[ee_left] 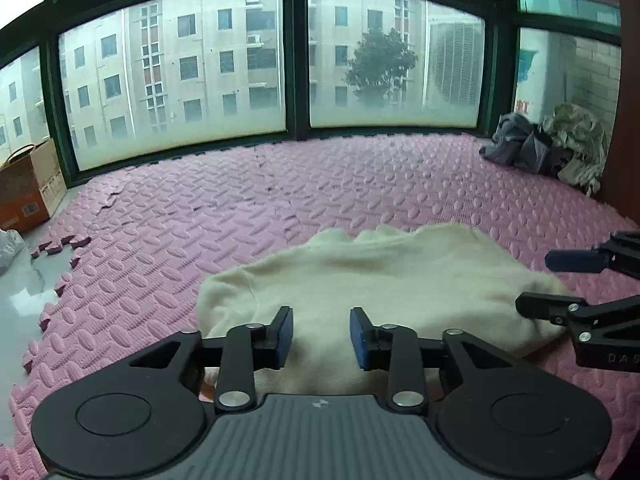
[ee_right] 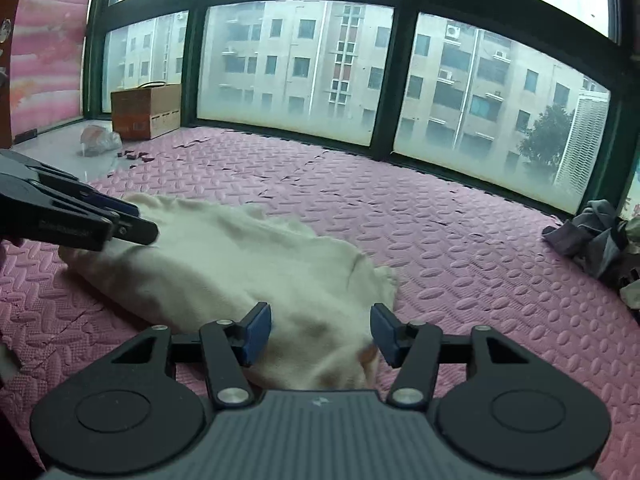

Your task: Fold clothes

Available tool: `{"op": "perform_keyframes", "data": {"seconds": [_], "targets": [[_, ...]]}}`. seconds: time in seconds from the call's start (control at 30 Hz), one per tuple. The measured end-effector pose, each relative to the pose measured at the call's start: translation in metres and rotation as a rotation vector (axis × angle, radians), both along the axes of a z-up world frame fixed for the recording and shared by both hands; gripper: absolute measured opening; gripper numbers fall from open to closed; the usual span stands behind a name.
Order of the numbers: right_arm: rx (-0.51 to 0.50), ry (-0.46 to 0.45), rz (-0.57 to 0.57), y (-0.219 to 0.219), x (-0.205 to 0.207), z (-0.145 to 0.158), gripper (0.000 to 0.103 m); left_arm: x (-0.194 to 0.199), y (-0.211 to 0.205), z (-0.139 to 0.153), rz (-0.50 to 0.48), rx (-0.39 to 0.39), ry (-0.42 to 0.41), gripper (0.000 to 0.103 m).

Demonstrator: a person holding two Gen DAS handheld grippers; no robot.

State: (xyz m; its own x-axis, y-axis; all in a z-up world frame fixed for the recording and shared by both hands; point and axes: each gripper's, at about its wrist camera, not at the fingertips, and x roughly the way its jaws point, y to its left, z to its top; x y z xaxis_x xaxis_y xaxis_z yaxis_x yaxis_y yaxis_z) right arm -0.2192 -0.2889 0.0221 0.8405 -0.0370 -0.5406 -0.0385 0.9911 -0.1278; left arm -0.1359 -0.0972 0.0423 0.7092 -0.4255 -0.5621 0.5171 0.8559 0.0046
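Cream garment [ee_left: 384,280] lies under both parted, empty claws: left claw [ee_left: 321,338], right claw [ee_right: 320,334].

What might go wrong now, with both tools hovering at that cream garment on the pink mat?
Both the left tool and right tool stand open, so the cream garment may slump out of shape. Closing again, they might pinch only one layer. The mat's seams might snag dragged cloth.
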Motion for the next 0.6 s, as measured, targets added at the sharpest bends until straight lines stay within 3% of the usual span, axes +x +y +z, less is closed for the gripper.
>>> {"op": "perform_keyframes", "data": {"seconds": [0.17,0.37,0.6], "targets": [[0.005,0.046,-0.05,-0.011,0.003,-0.01,0.057,-0.009,-0.004,0.006,-0.031,-0.011,-0.015,0.037],[0.015,0.003,-0.092,-0.019,-0.003,0.0,0.058,-0.014,-0.022,0.008,-0.091,-0.012,-0.014,0.037],[0.028,0.042,-0.144,-0.033,-0.008,-0.013,0.061,-0.018,-0.047,-0.001,-0.144,-0.005,0.004,0.037]]}}
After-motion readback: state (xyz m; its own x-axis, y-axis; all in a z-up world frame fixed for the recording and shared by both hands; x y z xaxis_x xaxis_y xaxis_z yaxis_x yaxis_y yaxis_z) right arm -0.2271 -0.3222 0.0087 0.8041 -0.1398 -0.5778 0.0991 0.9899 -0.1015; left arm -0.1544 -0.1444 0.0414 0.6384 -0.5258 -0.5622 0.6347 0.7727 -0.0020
